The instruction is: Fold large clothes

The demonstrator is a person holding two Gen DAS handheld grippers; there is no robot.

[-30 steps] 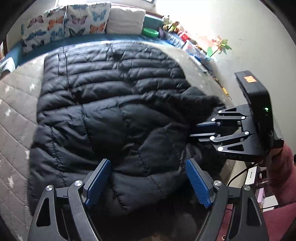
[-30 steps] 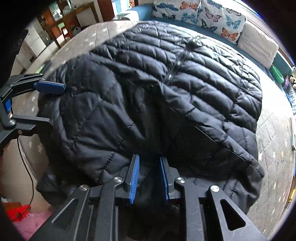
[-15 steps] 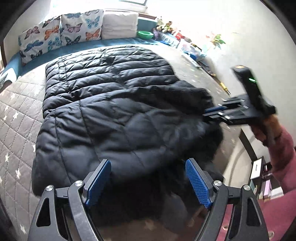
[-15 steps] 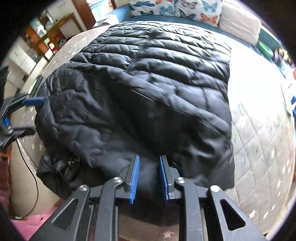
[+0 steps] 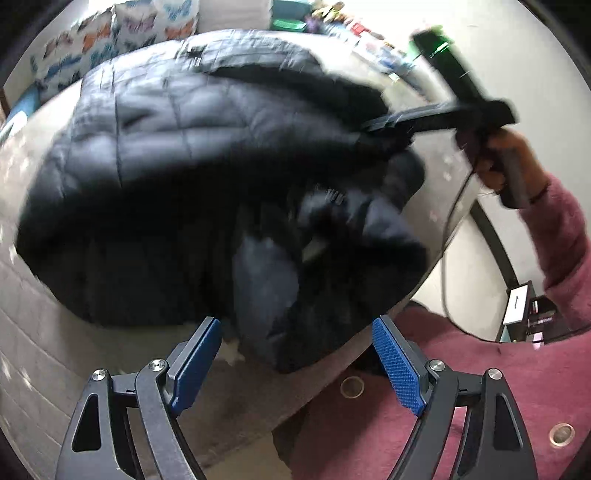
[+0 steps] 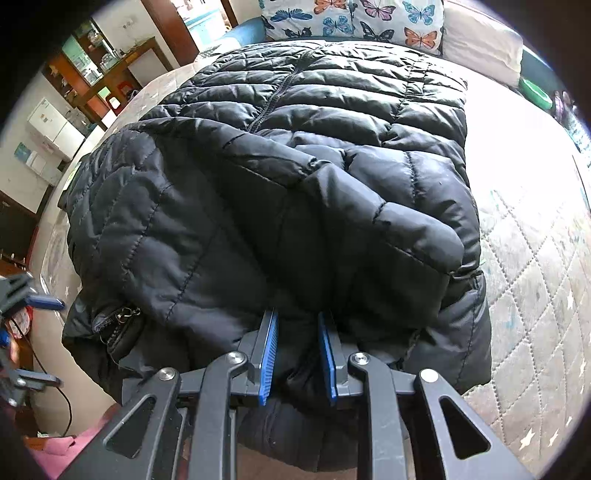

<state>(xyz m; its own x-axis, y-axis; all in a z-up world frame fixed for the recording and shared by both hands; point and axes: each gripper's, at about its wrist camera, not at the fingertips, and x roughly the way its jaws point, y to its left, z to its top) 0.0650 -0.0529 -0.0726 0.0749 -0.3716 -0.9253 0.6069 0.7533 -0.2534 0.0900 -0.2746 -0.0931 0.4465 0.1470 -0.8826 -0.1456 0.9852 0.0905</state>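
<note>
A large black quilted puffer jacket lies on a bed, its near part folded back over the rest; it also shows, blurred, in the left wrist view. My right gripper is shut on a fold of the jacket's near edge and lifts it; it appears in the left wrist view at the jacket's right side. My left gripper is open and empty, just off the jacket's hanging near edge; it shows at the far left of the right wrist view.
The bed has a grey quilted star-pattern cover. Butterfly pillows and a white pillow line the far end. A wooden desk stands left. Clutter lines the wall. My pink sleeve is at right.
The right gripper has lifted its held fold higher and carried it over the jacket. The left gripper has stayed open and drawn back toward the bed's edge.
</note>
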